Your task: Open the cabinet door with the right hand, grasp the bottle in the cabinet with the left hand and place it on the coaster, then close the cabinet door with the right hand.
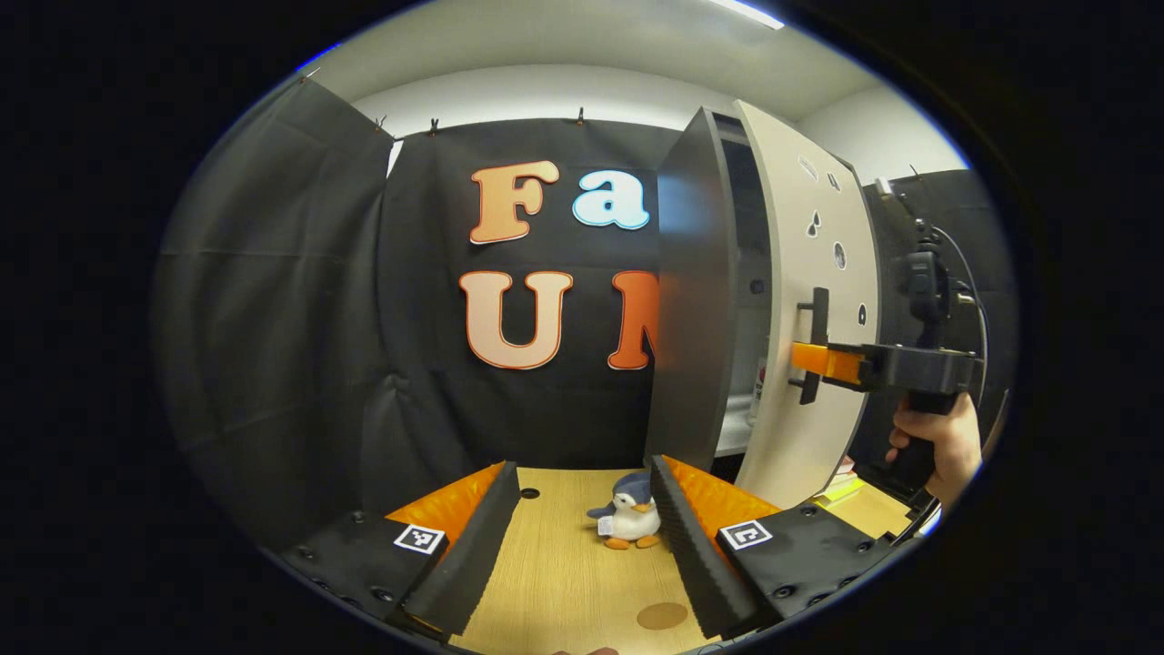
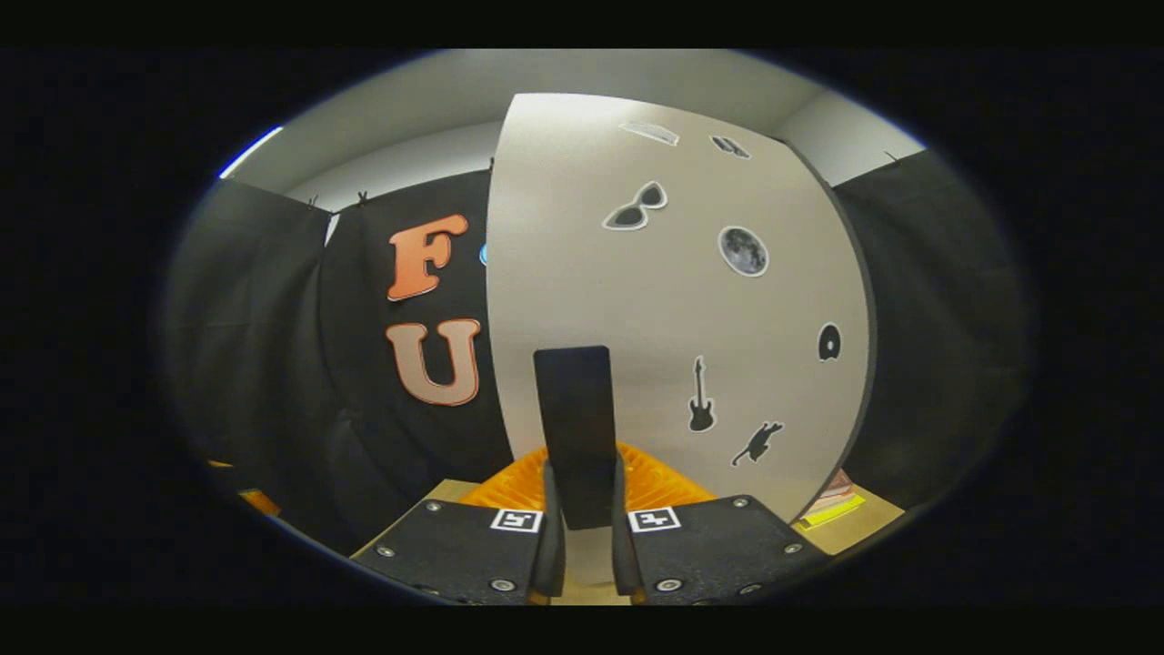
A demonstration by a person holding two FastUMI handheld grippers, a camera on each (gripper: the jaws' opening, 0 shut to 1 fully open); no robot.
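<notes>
Ajar cabinet door point(image 1: 809, 300) hides most of the bottle point(image 1: 759, 377)

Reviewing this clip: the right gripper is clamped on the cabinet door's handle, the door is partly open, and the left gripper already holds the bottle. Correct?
Not quite. The left gripper is open and holds nothing; in the left gripper view only the tabletop with a toy penguin lies between its fingers. The right gripper is shut on the handle, and the cabinet door is partly open.
</notes>
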